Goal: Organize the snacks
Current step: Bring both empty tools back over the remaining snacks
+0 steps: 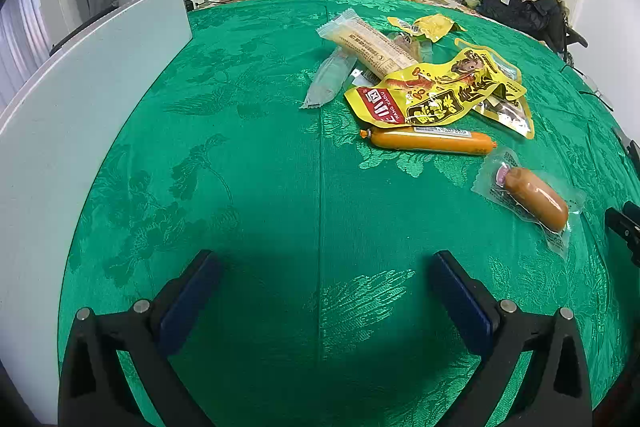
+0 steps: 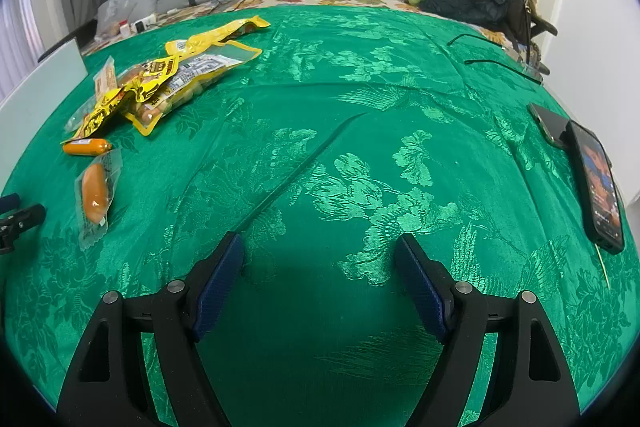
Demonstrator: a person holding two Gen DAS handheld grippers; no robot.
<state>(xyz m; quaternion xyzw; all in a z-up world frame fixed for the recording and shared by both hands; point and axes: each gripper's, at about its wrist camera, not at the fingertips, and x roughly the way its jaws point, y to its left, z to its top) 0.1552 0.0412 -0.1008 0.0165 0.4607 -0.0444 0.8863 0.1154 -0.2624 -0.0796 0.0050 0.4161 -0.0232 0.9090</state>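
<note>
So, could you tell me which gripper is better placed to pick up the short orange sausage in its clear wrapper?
Probably the left gripper: the short orange sausage in its clear wrapper lies ahead-right of it, but far left of the right gripper. Both are open.

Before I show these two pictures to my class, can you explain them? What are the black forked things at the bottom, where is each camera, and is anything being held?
Each picture comes from a camera mounted on a hand-held claw, looking along its two fingers. One shows the left claw, the other the right claw. Both are open and hold nothing. Below them is a green cloth with a pile of yellow snack packets, an orange sausage stick, a wrapped sausage and, far right, a phone.
</note>
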